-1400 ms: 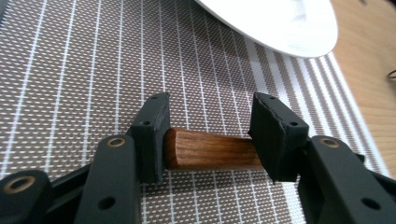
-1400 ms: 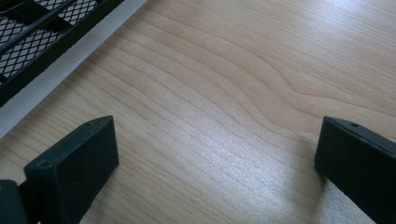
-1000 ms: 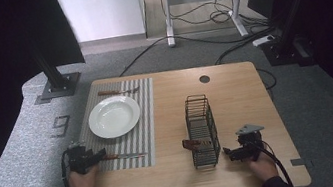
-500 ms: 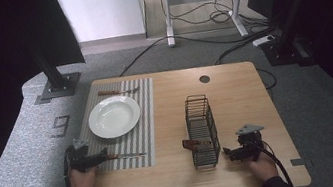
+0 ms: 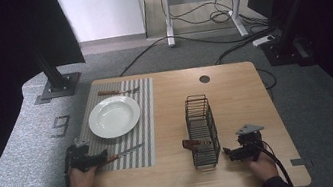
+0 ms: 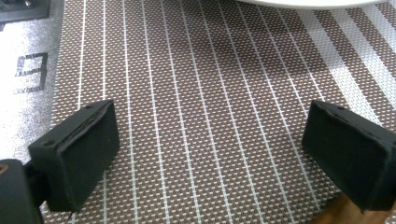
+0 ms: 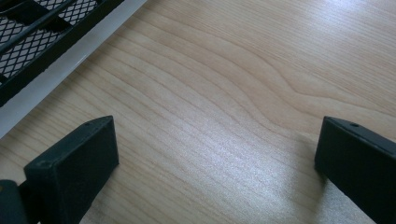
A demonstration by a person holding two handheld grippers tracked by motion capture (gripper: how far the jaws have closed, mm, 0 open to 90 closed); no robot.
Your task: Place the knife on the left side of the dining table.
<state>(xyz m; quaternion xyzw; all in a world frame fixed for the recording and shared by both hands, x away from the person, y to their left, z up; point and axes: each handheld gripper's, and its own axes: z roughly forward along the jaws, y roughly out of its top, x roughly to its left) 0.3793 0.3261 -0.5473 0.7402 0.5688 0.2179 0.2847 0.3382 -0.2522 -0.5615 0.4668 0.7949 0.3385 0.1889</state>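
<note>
I'm over the table: placemat on the left carries the plate, a knife far, another near; the wire caddy looks hardly emptied. My left gripper rests spread at the near knife's handle, my right gripper gapes, empty, just right of the caddy.

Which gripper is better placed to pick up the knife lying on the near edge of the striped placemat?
Left. The left gripper sits open right at the knife handle on the placemat. The right gripper, also open, rests beyond the wire basket.
</note>
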